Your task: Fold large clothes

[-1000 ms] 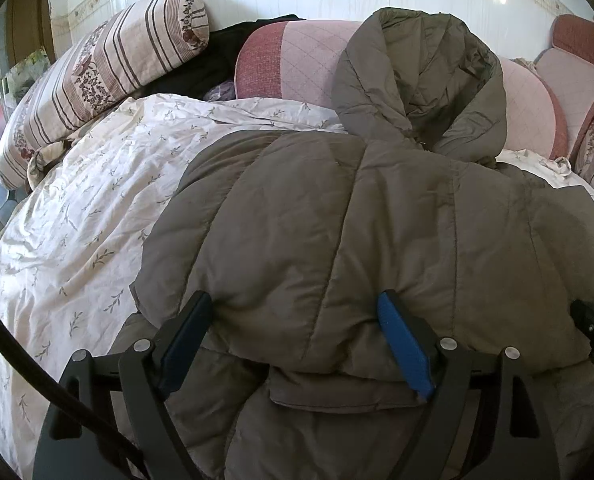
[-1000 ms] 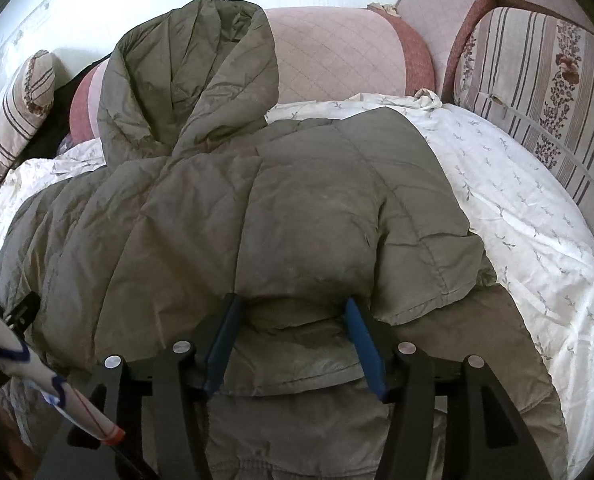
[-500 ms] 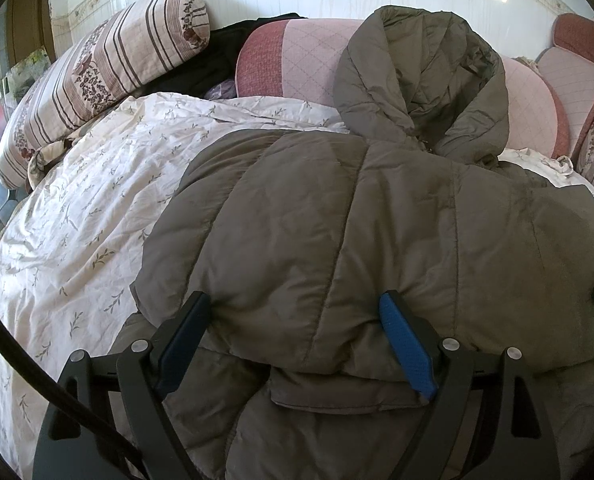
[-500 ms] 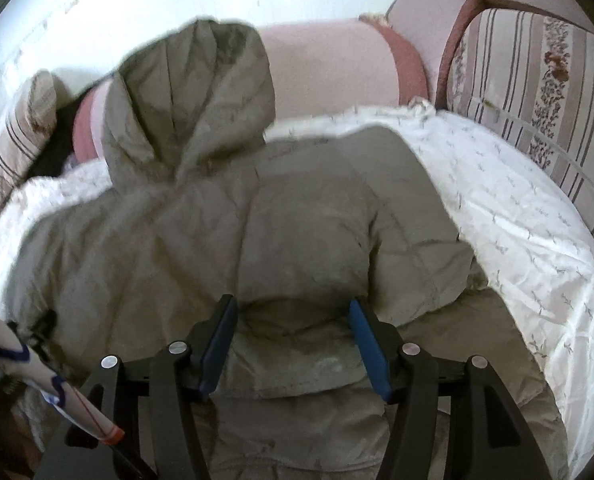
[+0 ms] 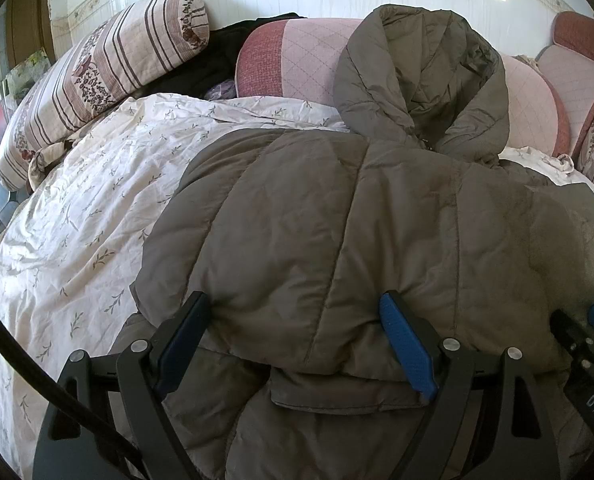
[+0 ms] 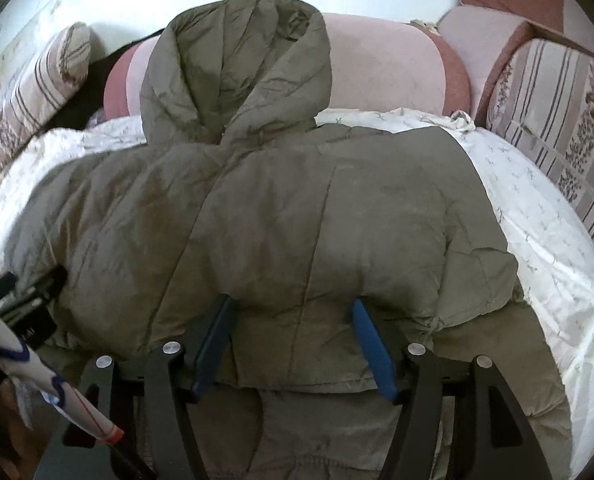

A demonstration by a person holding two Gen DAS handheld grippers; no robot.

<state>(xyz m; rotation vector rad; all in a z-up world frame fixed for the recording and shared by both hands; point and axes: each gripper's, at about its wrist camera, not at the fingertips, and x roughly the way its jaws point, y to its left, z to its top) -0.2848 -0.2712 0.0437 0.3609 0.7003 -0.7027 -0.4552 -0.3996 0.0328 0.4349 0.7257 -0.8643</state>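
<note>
On the bed (image 5: pixel 77 216), over the floral sheet: one olive hooded puffer jacket (image 5: pixel 337 220), lower part doubled up over the body, hood (image 6: pixel 237 68) propped against the pink cushion (image 6: pixel 381 68). Left gripper (image 5: pixel 297 340): jaws spread wide, straddling the folded edge, clamping nothing. Right gripper (image 6: pixel 293 340): same, I judge. Risks I note: padding is springy, so the fold may creep open unpressed; slick shell may slide; hood is unfolded and bulky.
</note>
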